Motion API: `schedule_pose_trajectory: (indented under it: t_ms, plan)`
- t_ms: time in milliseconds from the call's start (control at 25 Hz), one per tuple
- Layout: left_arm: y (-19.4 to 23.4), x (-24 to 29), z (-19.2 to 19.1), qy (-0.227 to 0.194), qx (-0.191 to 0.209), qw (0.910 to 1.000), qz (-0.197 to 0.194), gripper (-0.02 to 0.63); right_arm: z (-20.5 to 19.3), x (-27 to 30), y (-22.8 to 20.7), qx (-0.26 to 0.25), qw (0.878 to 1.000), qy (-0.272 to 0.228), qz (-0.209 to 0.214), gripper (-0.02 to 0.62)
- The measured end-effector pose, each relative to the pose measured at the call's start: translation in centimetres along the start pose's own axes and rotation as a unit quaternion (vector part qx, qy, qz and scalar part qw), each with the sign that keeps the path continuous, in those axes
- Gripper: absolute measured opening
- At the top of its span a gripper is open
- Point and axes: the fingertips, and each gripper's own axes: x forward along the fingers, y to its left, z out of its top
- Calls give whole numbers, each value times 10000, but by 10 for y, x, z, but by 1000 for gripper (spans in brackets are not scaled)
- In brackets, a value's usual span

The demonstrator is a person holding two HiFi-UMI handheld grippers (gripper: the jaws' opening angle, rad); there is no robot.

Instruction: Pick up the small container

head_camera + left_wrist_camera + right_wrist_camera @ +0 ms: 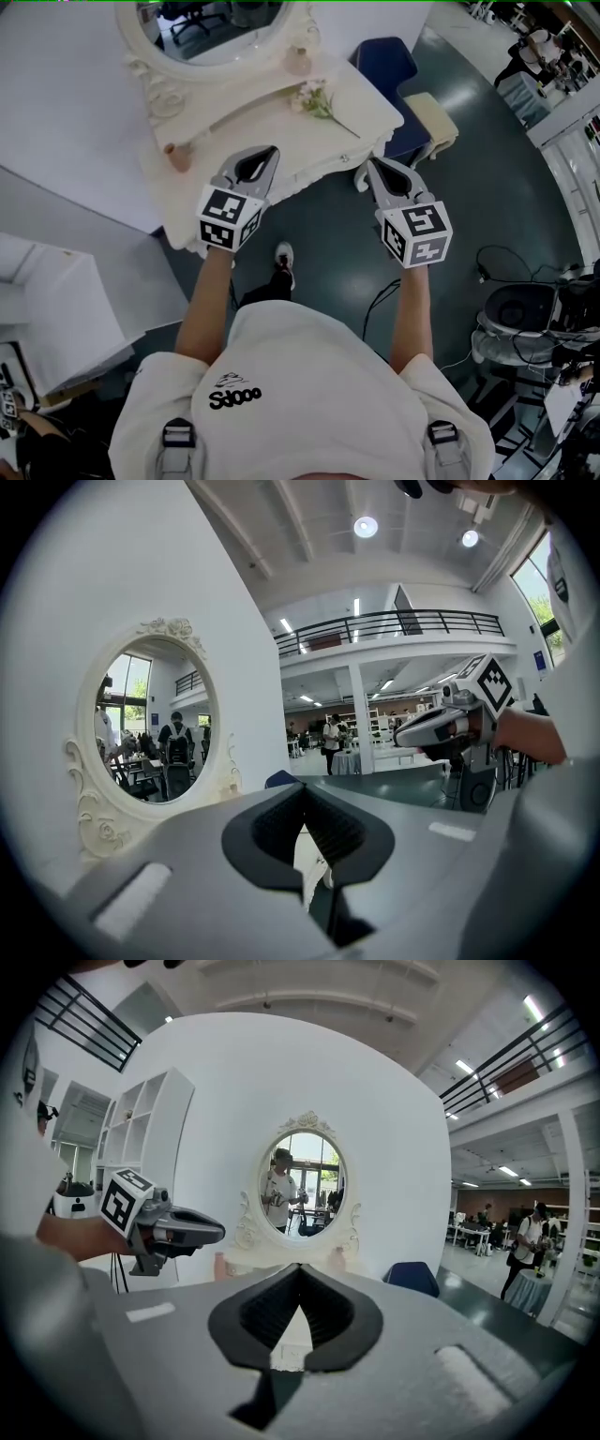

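A white dressing table [272,131] with an oval mirror [220,23] stands in front of me. Two small pinkish containers rest on it: one near the left front corner [178,156], one by the mirror's right side [298,61]. A flower sprig [317,98] lies between them. My left gripper [271,150] hovers over the table's front edge, right of the near container, shut and empty. My right gripper [361,172] hangs just off the table's right front corner, shut and empty. The right gripper view shows both containers [220,1265] [337,1258] under the mirror.
A blue chair [389,61] and a beige stool [431,117] stand right of the table. Equipment and cables [525,319] cover the floor at the right. A white cabinet [56,300] stands at the left. My foot [283,255] is below the table's edge.
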Motion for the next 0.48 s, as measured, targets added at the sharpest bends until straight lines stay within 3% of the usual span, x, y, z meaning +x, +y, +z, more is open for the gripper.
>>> schedule_pose_trajectory:
  t_ms: [480]
  plan:
    - [85, 87, 9, -93, -187, 9997, -148, 17, 19, 105, -48, 76, 9992, 380, 23, 2]
